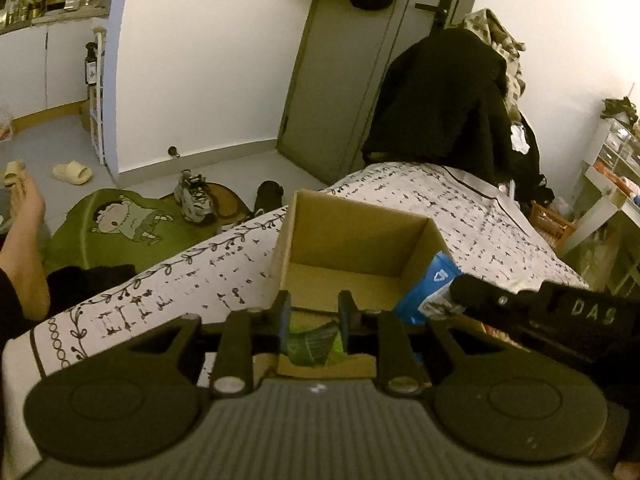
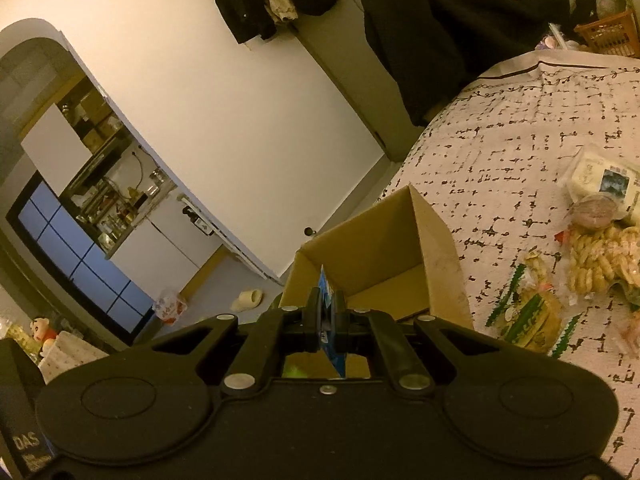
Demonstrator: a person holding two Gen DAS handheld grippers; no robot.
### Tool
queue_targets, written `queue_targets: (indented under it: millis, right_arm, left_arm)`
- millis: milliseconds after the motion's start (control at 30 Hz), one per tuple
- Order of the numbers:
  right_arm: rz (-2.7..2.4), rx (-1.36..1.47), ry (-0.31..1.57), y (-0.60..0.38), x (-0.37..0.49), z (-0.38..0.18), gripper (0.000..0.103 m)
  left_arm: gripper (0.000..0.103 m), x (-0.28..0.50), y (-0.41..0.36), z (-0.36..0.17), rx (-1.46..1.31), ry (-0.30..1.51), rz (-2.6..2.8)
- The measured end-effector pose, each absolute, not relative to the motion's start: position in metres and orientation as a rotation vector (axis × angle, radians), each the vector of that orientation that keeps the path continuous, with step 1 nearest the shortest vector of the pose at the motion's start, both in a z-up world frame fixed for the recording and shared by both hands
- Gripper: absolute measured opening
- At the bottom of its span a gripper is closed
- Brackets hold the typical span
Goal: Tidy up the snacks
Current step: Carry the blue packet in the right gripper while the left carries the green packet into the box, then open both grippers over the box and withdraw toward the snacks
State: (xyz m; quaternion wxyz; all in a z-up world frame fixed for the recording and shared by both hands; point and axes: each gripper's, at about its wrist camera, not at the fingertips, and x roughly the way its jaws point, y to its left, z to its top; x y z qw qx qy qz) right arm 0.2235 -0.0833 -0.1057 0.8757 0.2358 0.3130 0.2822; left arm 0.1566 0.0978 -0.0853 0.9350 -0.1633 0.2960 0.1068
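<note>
Left wrist view: the left gripper (image 1: 314,310) is seen over the near edge of an open cardboard box (image 1: 352,240) on a patterned bedspread (image 1: 500,216). A green snack packet (image 1: 314,344) lies between its slightly parted fingers; whether it is pinched cannot be told. A blue snack packet (image 2: 329,320) is clamped edge-on by the right gripper (image 2: 327,312) above the box. More snacks (image 2: 600,264) are scattered on the bedspread to the right.

1 cardboard box (image 1: 352,248), 1 blue pkt (image 1: 430,292), 1 green pkt (image 1: 314,344), approx 5 snack pkts loose (image 2: 592,264)
</note>
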Motion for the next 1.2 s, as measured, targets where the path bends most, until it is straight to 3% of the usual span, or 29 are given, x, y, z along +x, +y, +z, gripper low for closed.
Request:
queue_targets:
  millis: [667,700,767,833,867,933,1000,1200]
  right_arm:
    - [0.592,0.535,0.691,-0.082,0.228,-0.109,0.007]
    - [0.592,0.537,0.689,-0.083,0.228,-0.108,0.007]
    - [0.584,0.544,0.681,-0.086,0.227,-0.105,0.008]
    - [0.576,0.564,0.673,-0.092,0.226,-0.101,0.015]
    - [0.567,0.57,0.669,-0.095,0.226,-0.097,0.024]
    - [0.552,0.58,0.653,-0.103,0.225,-0.09,0.037]
    - [0.521,0.565,0.651,-0.111,0.223,-0.083,0.05]
    - [0.427,0.472,0.685,-0.137,0.22,-0.076,0.051]
  left_arm:
    - [0.031,0.137,0.115,-0.067,-0.333,0.583,0.317]
    - [0.033,0.136,0.114,-0.065,-0.331,0.581,0.32]
    - [0.047,0.136,0.11,-0.062,-0.326,0.577,0.323]
    - [0.059,0.135,0.105,-0.058,-0.316,0.569,0.32]
    - [0.071,0.135,0.102,-0.057,-0.308,0.568,0.315]
    - [0.084,0.135,0.097,-0.054,-0.3,0.577,0.312]
    - [0.084,0.136,0.092,-0.053,-0.302,0.587,0.314]
    - [0.084,0.137,0.077,-0.048,-0.292,0.598,0.317]
